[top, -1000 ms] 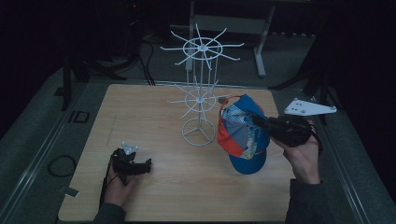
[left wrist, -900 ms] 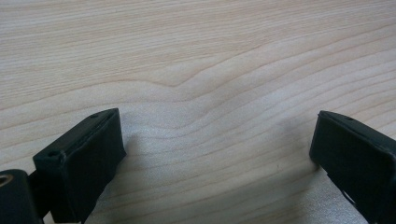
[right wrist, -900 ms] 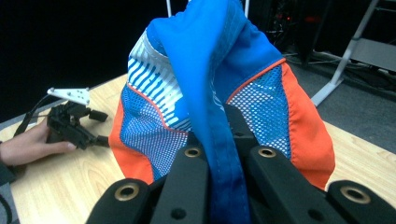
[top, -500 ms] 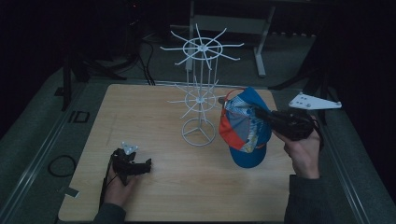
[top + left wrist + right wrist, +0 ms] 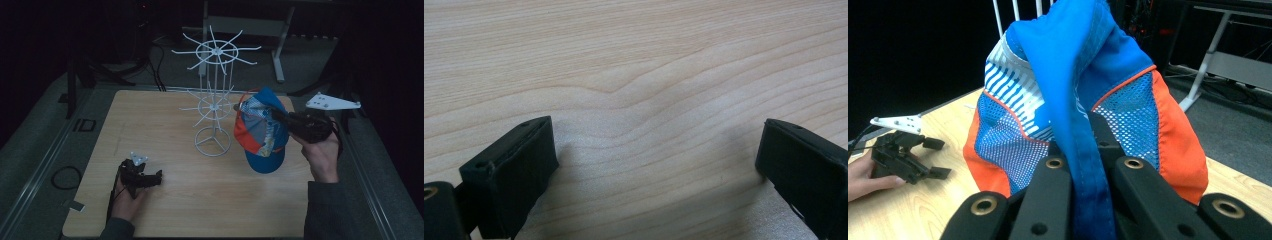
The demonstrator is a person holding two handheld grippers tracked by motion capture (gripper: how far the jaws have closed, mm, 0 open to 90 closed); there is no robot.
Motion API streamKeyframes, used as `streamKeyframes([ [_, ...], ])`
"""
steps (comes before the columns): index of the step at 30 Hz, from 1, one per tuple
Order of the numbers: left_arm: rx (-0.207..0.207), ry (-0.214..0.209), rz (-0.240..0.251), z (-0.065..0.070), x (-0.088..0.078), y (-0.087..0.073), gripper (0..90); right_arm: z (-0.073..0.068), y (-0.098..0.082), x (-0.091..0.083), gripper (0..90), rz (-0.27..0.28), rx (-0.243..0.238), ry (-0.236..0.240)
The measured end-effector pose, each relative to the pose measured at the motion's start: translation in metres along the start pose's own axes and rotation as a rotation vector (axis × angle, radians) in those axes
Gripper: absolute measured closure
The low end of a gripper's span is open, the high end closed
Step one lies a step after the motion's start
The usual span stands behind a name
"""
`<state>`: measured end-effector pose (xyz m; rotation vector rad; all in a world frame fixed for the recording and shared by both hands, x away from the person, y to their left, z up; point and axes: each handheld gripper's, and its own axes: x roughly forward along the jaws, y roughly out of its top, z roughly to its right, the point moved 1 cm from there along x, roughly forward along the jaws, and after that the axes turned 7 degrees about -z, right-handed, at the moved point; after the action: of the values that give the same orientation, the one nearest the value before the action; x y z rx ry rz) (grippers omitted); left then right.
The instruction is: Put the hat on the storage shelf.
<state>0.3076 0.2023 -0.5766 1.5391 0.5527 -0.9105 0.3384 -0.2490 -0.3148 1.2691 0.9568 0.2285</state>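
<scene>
A blue, orange and white cap (image 5: 260,131) hangs in the air right of the white wire rack (image 5: 214,100), its top close to a lower rack arm. My right gripper (image 5: 278,116) is shut on the cap's fabric; in the right gripper view the cap (image 5: 1083,100) is pinched between the jaws at my right gripper (image 5: 1083,160). My left gripper (image 5: 155,177) rests low on the wooden table (image 5: 165,125) at the front left. Its jaws stand wide apart over bare wood, so my left gripper (image 5: 654,160) is open and holds nothing.
The rack's round base (image 5: 212,141) sits mid-table, with spoke arms at two heights. A grey metal frame (image 5: 280,45) stands behind the table. Dark floor and cables (image 5: 65,176) surround the table edges.
My right gripper has lifted the cap and carried it slightly up and toward the rack. The left gripper has stayed where it was.
</scene>
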Motion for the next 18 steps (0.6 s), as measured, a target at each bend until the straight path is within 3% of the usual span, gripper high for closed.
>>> streamKeyframes([
  [18, 0.002, 0.000, 0.000, 0.000, 0.000, 0.000, 3.4, 0.003, 0.015, -0.007, 89.0, 0.044, -0.018, 0.003],
])
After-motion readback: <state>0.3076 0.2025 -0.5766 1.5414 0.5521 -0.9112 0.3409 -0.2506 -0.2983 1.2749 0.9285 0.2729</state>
